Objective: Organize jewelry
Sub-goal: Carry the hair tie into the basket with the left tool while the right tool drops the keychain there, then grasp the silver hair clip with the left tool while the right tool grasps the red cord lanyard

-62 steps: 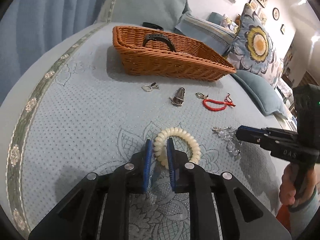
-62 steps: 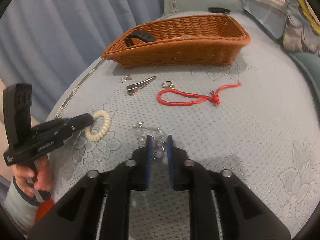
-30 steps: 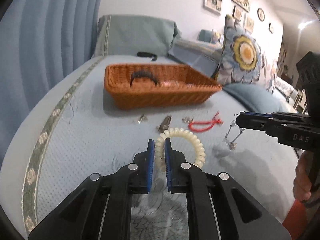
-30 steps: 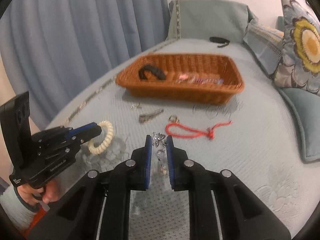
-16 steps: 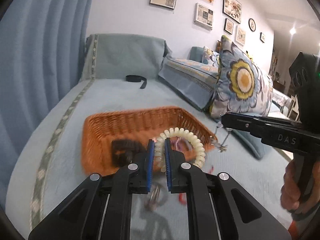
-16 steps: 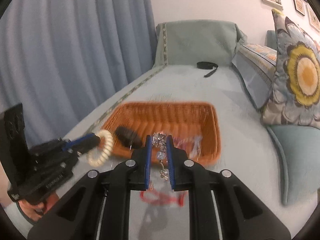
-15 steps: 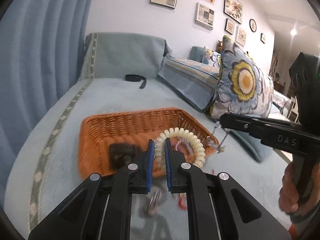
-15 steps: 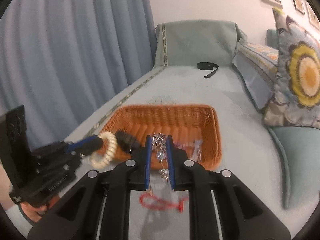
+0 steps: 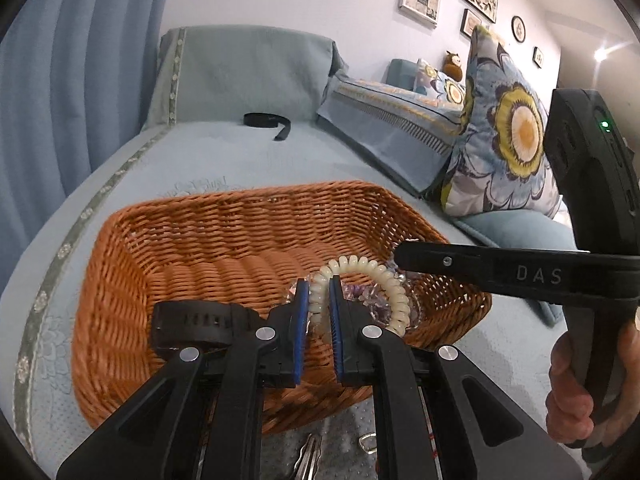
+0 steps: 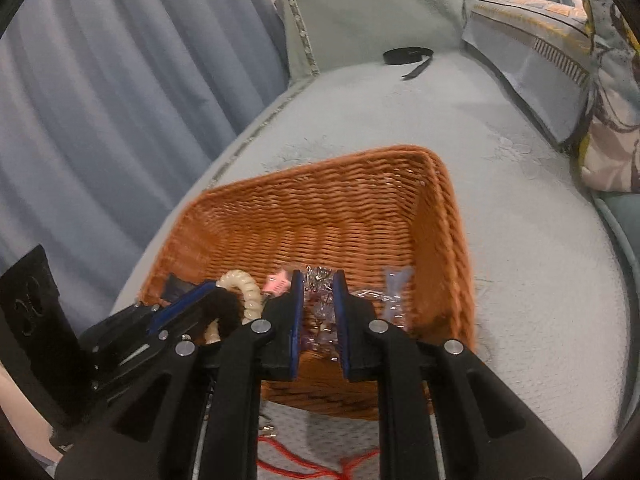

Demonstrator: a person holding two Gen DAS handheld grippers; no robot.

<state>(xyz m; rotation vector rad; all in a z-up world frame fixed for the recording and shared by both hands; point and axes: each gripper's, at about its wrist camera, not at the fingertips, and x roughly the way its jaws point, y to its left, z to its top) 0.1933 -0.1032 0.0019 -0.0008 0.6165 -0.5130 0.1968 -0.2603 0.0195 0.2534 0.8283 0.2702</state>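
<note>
I have the cream coil bracelet (image 9: 362,288) clamped between the blue pads of the left gripper (image 9: 319,300), hanging over the near right part of the wicker basket (image 9: 224,236), above its floor and clear of the rim. The right gripper (image 10: 318,300) is clenched on a clear crystal piece (image 10: 319,280), also over the basket, near its front wall; in the left wrist view its tip (image 9: 400,254) sits just beside the bracelet's far arc, close to the basket's right rim.

Inside the basket: a black strap (image 9: 192,322) against the near left wall, purple-clear beads (image 9: 370,298) under the bracelet, a pink piece (image 10: 276,282) and a clear wrapped item (image 10: 394,288) toward the right wall. The far half of the basket floor is bare weave.

In front of the basket on the bedspread (image 9: 240,160) lie a metal clip (image 9: 310,456) and a red cord (image 10: 316,466). Beyond the basket's far rim the cover is open up to a black band (image 9: 266,122). Right of the basket stands a flowered cushion (image 9: 508,140); left of it hangs a blue curtain (image 10: 100,100).
</note>
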